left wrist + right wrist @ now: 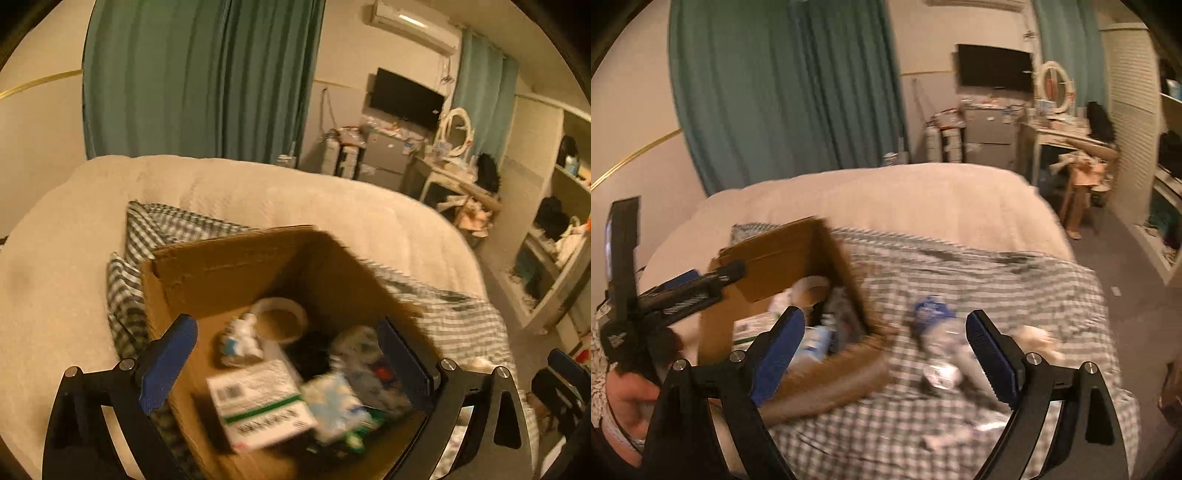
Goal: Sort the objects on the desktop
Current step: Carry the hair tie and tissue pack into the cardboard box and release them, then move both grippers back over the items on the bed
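From the left wrist, the left gripper hung over the box, jaws spread wide and holding nothing. The box sat on a checked cloth over the bed. Inside it I counted one tape roll, one small white-and-blue figure, one white carton with a green stripe, one pale blue packet, and a dark, blurred heap at the right wall whose pieces could not be counted. The risk I judged here: the box was crowded and the picture smeared by motion, so a descent could land a finger on the carton or catch the cardboard rim and tip or shove the box across the soft bedding.

From the right wrist, the right gripper was likewise released and empty, aimed at the loose things on the checked cloth just right of the box. There I counted one blue-topped clear bottle or packet, one pale crumpled thing beside the right finger, and some silvery wrappers lower down, too blurred to number. The left gripper showed at the left, over the box's near corner. One box, one cloth, two grippers. What could go wrong here, to my mind: the cloth was loose, so a closing jaw might pinch fabric with the item and drag the box; clear, slick wrapping might slip out; and both grippers working near the box could collide.
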A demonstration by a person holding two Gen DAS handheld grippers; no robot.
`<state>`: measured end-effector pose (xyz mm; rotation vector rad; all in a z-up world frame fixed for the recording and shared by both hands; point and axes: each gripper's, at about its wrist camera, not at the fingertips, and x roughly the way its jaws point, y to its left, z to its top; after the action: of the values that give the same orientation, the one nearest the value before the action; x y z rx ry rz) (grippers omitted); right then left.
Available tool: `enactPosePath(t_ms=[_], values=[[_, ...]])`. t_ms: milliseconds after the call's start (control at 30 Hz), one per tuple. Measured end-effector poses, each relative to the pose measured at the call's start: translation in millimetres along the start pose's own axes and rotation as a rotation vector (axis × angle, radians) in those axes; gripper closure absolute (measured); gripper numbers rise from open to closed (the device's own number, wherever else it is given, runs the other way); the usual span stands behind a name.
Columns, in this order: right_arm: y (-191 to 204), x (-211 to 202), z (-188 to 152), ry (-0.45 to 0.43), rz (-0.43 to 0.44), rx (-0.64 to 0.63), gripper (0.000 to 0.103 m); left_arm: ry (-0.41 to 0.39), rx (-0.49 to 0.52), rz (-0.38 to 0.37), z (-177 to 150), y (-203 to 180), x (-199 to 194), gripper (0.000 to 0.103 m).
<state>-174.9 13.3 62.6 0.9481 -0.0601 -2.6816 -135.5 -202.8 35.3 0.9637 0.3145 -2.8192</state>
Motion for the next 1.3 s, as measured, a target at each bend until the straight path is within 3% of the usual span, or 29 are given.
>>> enactPosePath(t_ms=[100,267,500,700,833,967,1033,1133,1200,1267,1300], values=[[-28.8,-27.4,-2.0,-0.009,-0.043,0.037,0.014,-0.027,-0.03,-0.047,-10.4,-25.0,-29.2,0.002],[-66.1,-72.3,-18.2,-0.032,-0.097,0.076,0.014,0.02,-0.039,-0.14,-36.9,-71.7,-49.3,0.001],[-113.0,-92.1,-56.0,-0.003,-0.11,0.134,0.014,0.059,0.107,-0.246,-99.3,-134.1,-32.5,0.001],[-152.3,-71.9,-81.0,0.045,-0.132,0.202,0.014,0.121,0.18,-0.219,-147.8,-164.4,5.7,0.001],[-172.2,-50.3,-94.2,0.069,-0.14,0.228,0.014,0.235,0.25,-0.292,-173.2,-181.0,34.2,0.001],[-188.5,-23.5,-103.9,0.099,-0.123,0.274,0.014,0.254,0.374,-0.364,-187.8,-200.8,50.4,0.001],[-192.3,-10.5,-108.8,0.116,-0.113,0.296,0.014,0.241,0.458,-0.354,-195.1,-210.9,58.6,0.001],[-197.4,5.3,-113.5,0.136,-0.1,0.3,0.014,0.284,0.554,-0.359,-203.7,-223.0,73.6,0.001],[-198.1,14.0,-113.9,0.149,-0.1,0.287,0.014,0.33,0.595,-0.356,-208.4,-227.4,84.3,0.008],[-197.7,21.4,-115.1,0.163,-0.095,0.281,0.014,0.397,0.609,-0.344,-212.0,-227.9,98.0,0.041],[-197.0,25.1,-115.8,0.171,-0.091,0.279,0.014,0.417,0.599,-0.336,-213.1,-226.2,102.6,0.045]])
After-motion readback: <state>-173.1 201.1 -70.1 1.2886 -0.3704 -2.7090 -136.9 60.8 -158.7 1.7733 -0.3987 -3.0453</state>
